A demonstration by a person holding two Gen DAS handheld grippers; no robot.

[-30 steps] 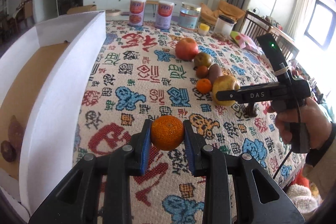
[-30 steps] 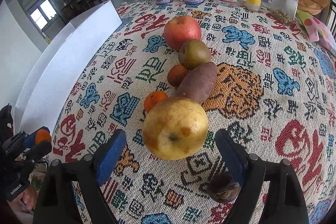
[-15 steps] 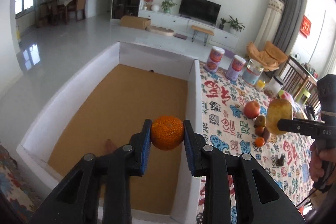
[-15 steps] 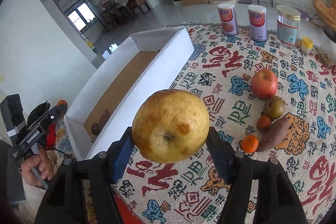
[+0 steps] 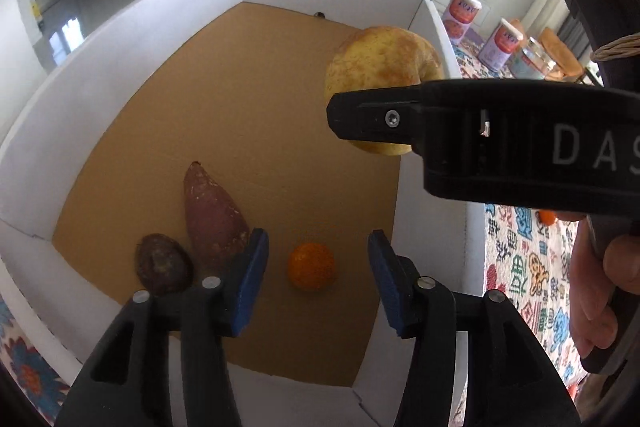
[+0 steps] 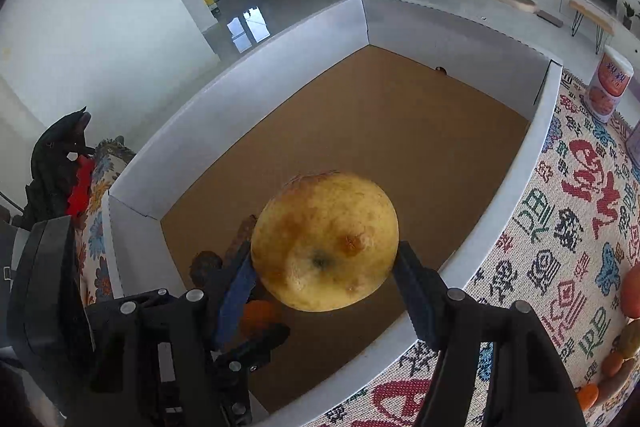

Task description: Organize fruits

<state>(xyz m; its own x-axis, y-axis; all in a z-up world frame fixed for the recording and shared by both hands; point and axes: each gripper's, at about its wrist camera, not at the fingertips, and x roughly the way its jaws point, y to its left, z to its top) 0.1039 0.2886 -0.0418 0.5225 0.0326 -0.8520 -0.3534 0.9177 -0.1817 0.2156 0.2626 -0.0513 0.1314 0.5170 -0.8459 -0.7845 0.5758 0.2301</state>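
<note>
My left gripper [image 5: 318, 247] hangs over the near end of the white-walled cardboard box [image 5: 120, 59], its jaws opening. A small orange [image 5: 312, 266] lies on the brown floor below the gap, free of the blue pads. Left of it lie a sweet potato [image 5: 214, 211] and a dark round fruit [image 5: 162, 263]. My right gripper [image 6: 324, 263] is shut on a large yellow fruit [image 6: 324, 241] and holds it above the box [image 6: 240, 75], near its right wall. In the left wrist view that yellow fruit [image 5: 380, 63] shows above the right gripper's black finger [image 5: 400, 119].
A patterned tablecloth [image 6: 560, 227] covers the table to the right of the box. On it stand tins [image 5: 464, 15], and more fruits [image 6: 632, 291] lie at the right edge. A person's hand [image 5: 600, 291] grips the right tool's handle.
The left gripper swung from the table to over the box and let the orange go onto the box floor. The right gripper closed on the yellow fruit and carried it over the box.
</note>
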